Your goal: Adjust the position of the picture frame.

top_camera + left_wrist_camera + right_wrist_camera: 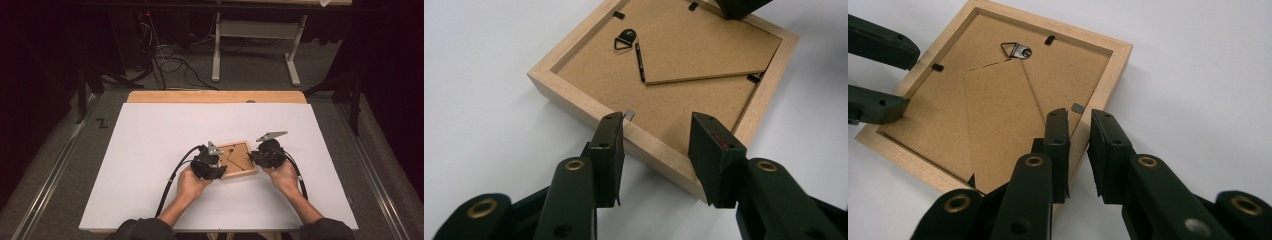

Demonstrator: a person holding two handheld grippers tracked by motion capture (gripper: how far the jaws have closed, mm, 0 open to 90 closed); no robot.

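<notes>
The picture frame [237,159] lies face down on the white tabletop [150,150], near the middle and toward the near edge, with its brown backing board up.

On the near left, the left hand-held gripper [659,140] stands about half open, one jaw on either side of a stretch of the frame's near rail; the pads do not seem to press on the wood. A small metal tab [629,115] sits just by its left jaw.

On the near right, the right hand-held gripper [1079,131] has its jaws almost together over the frame's right rail, just beside another tab [1078,107]. Whether it pinches anything I cannot tell.

Farther off, the fold-out stand [704,55] lies flat on the backing, and the hanging loop [624,39] sits near the far rail. Black clips [937,67] still lie over the board's edge, so I judge the back is not yet released: the work of opening the frame looks barely begun.
</notes>
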